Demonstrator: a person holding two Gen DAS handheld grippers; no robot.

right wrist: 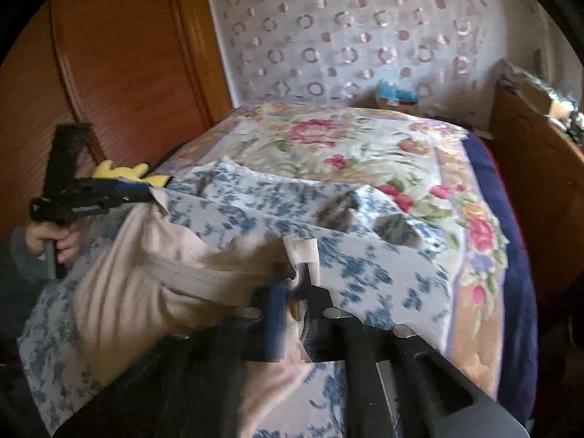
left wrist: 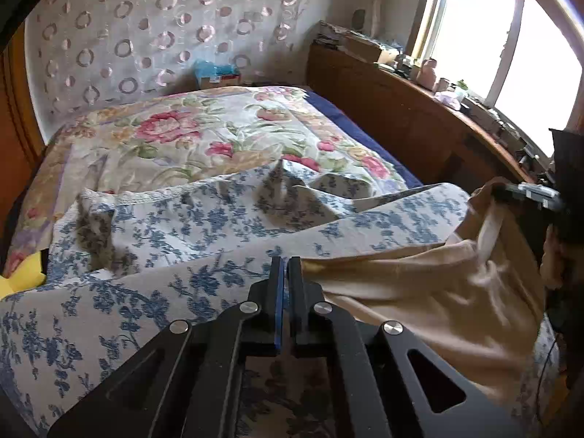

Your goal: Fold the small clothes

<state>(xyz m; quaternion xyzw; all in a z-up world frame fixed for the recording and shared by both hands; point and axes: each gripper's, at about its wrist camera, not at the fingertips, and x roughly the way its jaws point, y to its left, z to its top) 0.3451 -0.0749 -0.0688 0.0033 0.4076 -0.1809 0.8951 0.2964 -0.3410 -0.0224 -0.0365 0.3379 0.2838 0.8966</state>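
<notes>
Left gripper (left wrist: 286, 266) sits at the lower centre of its own view with its jaws pressed together; I judge it pinches one corner of the beige garment (left wrist: 419, 292), whose edge starts right at the fingertips, though the fabric between the pads is too thin to see there. From the right wrist camera that same gripper (right wrist: 155, 193) shows at the left edge of the frame, nipping a raised corner of the cloth, a hand (right wrist: 54, 241) below it on the handle.

Moving right, the garment spans the lower half of both views, draped over the blue-flowered sheet (left wrist: 127, 292) on the bed. At the right edge of the left view, the right gripper (left wrist: 500, 189) clamps the other corner (cloth bunches at its tip).

No fold is made yet, as I read it: the piece is only held stretched by two corners, so every fold remains. Its long axis runs left to right across both frames, between the grippers, the body hanging toward the lower edge.
</notes>
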